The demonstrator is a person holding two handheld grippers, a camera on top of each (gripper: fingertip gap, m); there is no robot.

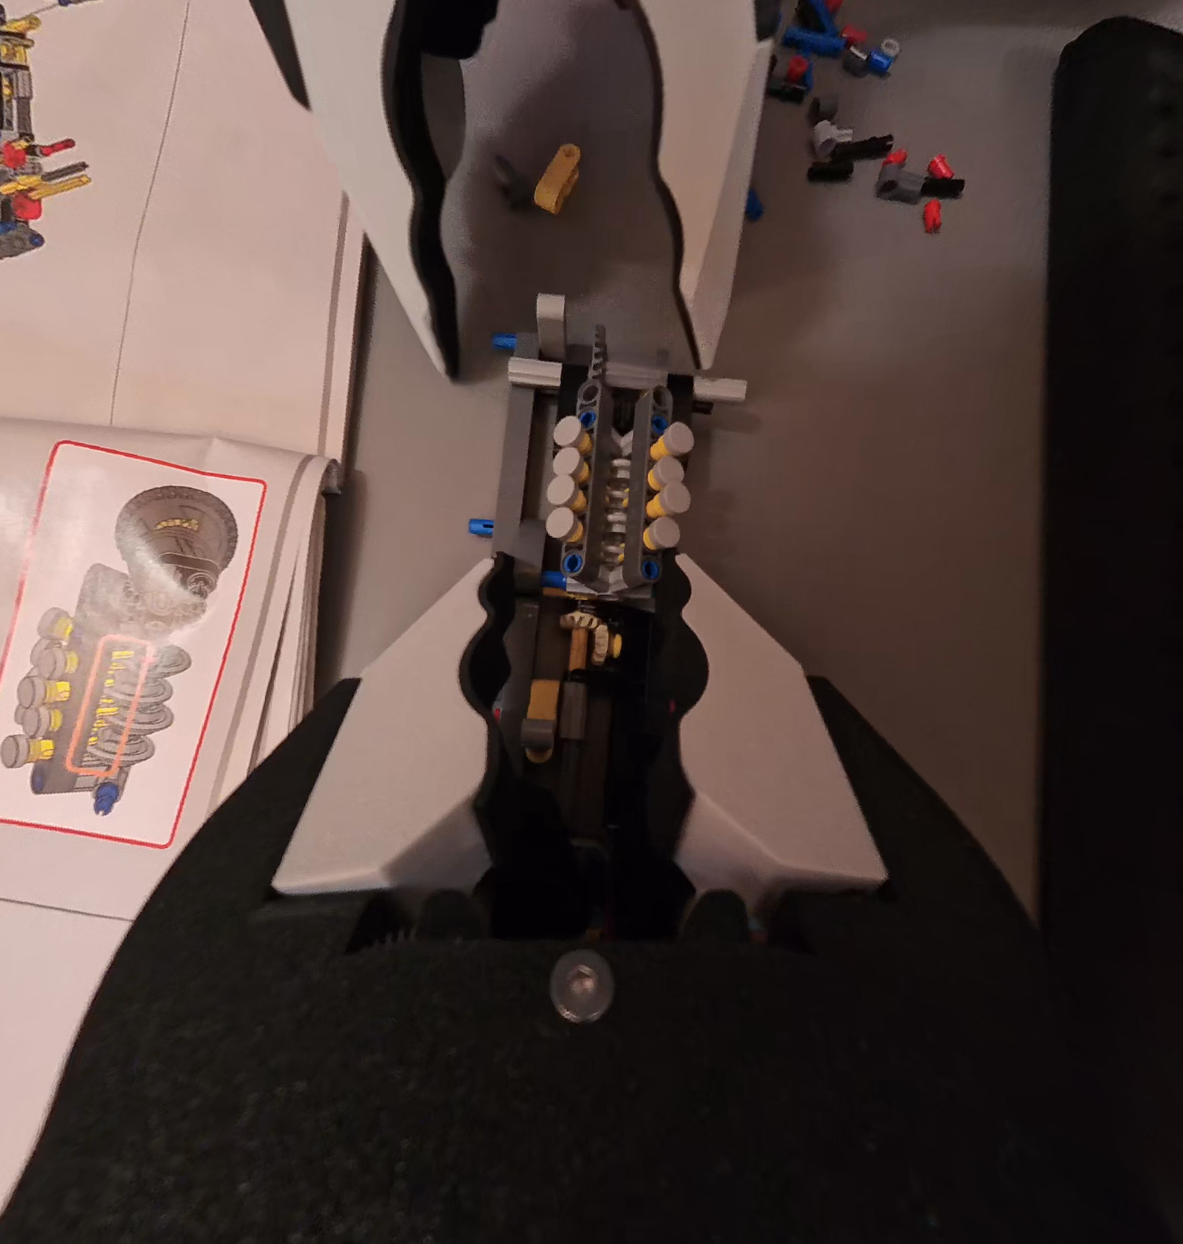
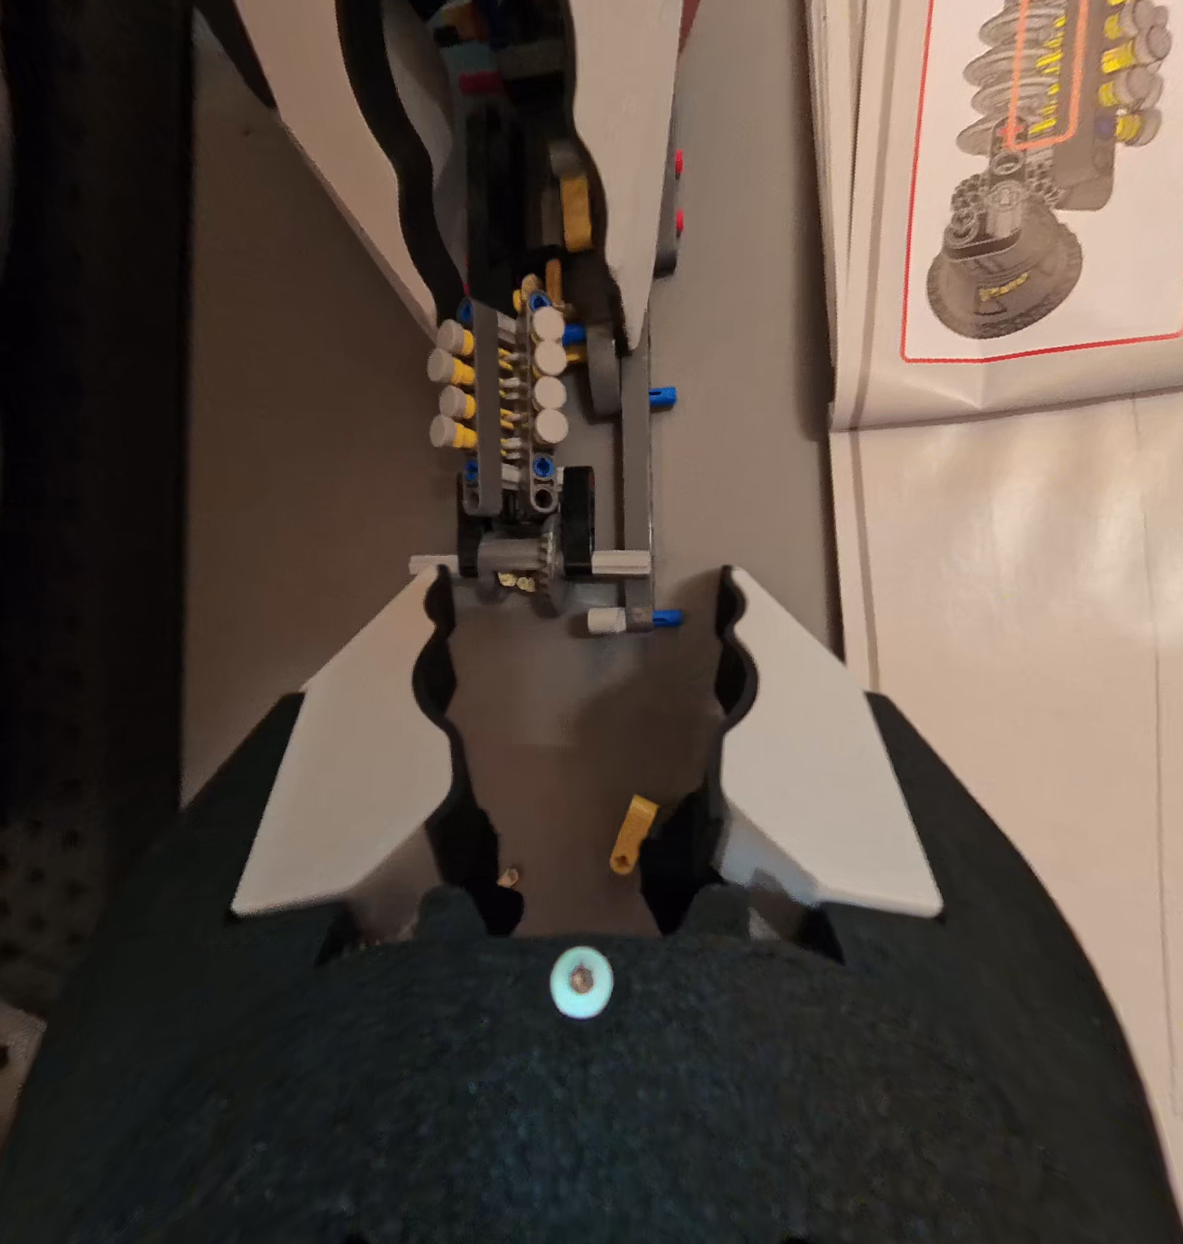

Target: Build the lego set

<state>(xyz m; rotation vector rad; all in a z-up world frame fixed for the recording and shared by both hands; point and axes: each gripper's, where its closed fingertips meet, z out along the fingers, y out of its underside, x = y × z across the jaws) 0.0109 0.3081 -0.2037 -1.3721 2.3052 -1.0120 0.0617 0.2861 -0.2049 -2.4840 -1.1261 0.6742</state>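
The lego assembly (image 1: pixel 609 491), a grey frame with an engine block of grey-and-yellow cylinders and blue pins, lies on the grey table. My left gripper (image 1: pixel 585 565) is shut on its near end, and the rest sticks out ahead. In the right wrist view the assembly (image 2: pixel 528 437) lies just beyond my right gripper (image 2: pixel 585 572), which is open and empty. A loose yellow piece (image 2: pixel 632 831) lies on the table between the right fingers. It also shows in the left wrist view (image 1: pixel 558 178), with the right gripper (image 1: pixel 579 363) facing the assembly's far end.
An open instruction booklet (image 1: pixel 138 639) lies left of the assembly, and shows at the right in the right wrist view (image 2: pixel 1046 202). Several loose red, blue, black and grey pieces (image 1: pixel 865 155) lie at the far right. A black block (image 1: pixel 1127 471) borders the table's right side. The tips of one gripper are about 7 cm away from the tips of the other. Left tips and right tips are each some 15 cm from the black block (image 1: pixel 1127 471). My right wrist view (image 2: pixel 115 560) looks at it from another angle.
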